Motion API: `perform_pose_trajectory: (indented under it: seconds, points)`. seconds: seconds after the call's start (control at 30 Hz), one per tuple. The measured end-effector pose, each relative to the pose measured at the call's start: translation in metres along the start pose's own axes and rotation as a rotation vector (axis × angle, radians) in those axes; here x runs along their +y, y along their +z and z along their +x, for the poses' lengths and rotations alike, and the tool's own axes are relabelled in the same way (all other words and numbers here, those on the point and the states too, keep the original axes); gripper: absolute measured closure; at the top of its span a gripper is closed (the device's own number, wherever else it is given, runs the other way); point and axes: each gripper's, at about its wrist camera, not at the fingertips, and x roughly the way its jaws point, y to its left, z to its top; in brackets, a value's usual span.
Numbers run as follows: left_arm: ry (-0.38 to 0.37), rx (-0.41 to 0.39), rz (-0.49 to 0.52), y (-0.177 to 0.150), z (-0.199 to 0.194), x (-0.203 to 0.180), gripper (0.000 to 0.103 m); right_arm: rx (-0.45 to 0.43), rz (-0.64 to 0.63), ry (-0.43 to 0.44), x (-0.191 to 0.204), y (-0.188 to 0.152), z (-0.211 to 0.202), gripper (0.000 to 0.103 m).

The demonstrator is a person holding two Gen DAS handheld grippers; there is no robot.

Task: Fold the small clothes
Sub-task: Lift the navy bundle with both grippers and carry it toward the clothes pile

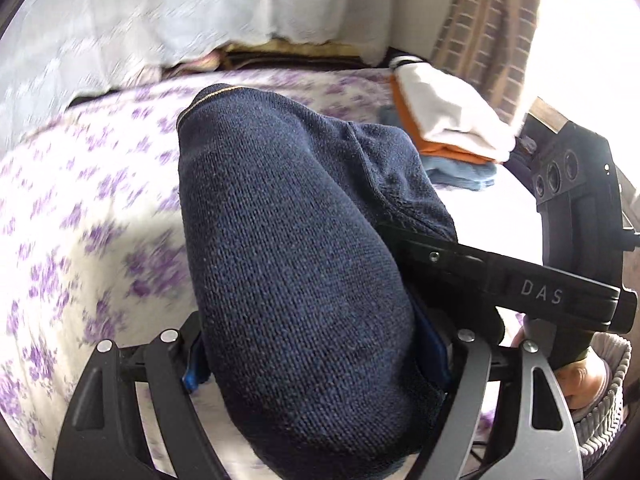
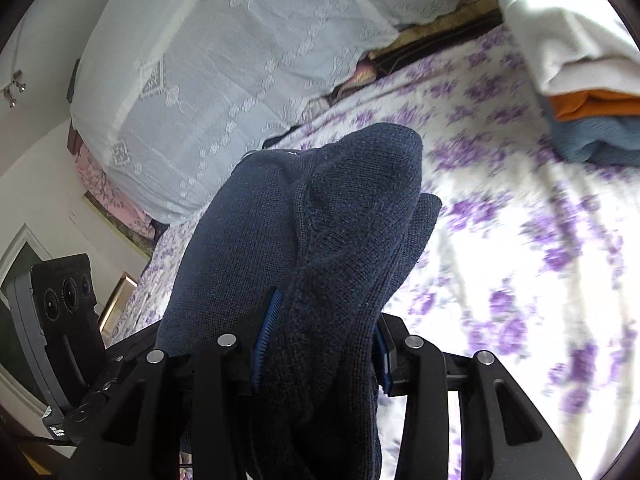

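Note:
A navy knit garment (image 1: pixel 288 232) is bunched between the two grippers above a bed with a purple-flowered sheet (image 1: pixel 80 200). My left gripper (image 1: pixel 320 360) is shut on its thick fold, the blue pads mostly buried in cloth. My right gripper (image 2: pixel 320 344) is shut on another part of the same garment (image 2: pixel 320 216); the knit drapes over its fingers. The right gripper's body (image 1: pixel 520 288) shows at the right of the left wrist view, and the left gripper's body (image 2: pixel 64 320) at the lower left of the right wrist view.
A stack of folded clothes, white over orange over blue (image 1: pixel 448 128), lies at the far right of the bed; it also shows in the right wrist view (image 2: pixel 584 80). White lace pillows (image 2: pixel 224 72) line the headboard side. A brown checked curtain (image 1: pixel 488 20) hangs at the back.

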Motion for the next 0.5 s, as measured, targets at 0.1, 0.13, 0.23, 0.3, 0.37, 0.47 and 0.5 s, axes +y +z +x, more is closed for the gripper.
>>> perform_pose_trajectory:
  seconds: [0.1,0.13,0.23,0.3,0.37,0.47,0.5]
  points:
    - [-0.014,-0.029,0.067,0.015,-0.007,-0.029,0.025,-0.059,-0.003,-0.008,-0.007,0.006,-0.035,0.062]
    - [-0.020,-0.041,0.090,0.021,-0.011,-0.039,0.025,-0.080,-0.003,-0.009,-0.009,0.009,-0.046,0.062]
    - [-0.036,-0.070,0.154,0.039,-0.018,-0.069,0.025,-0.146,-0.003,-0.019,-0.015,0.019,-0.080,0.062]
    - [-0.044,-0.086,0.195,0.050,-0.021,-0.085,0.025,-0.188,-0.001,-0.028,-0.021,0.027,-0.101,0.062]
    - [-0.060,-0.102,0.231,0.067,-0.022,-0.104,0.025,-0.225,0.006,-0.034,-0.026,0.037,-0.120,0.062]
    - [-0.094,-0.120,0.268,0.093,-0.019,-0.129,0.025,-0.279,0.001,-0.057,-0.036,0.055,-0.147,0.062]
    - [-0.105,-0.126,0.279,0.102,-0.018,-0.137,0.025,-0.296,0.001,-0.068,-0.039,0.063,-0.154,0.062]
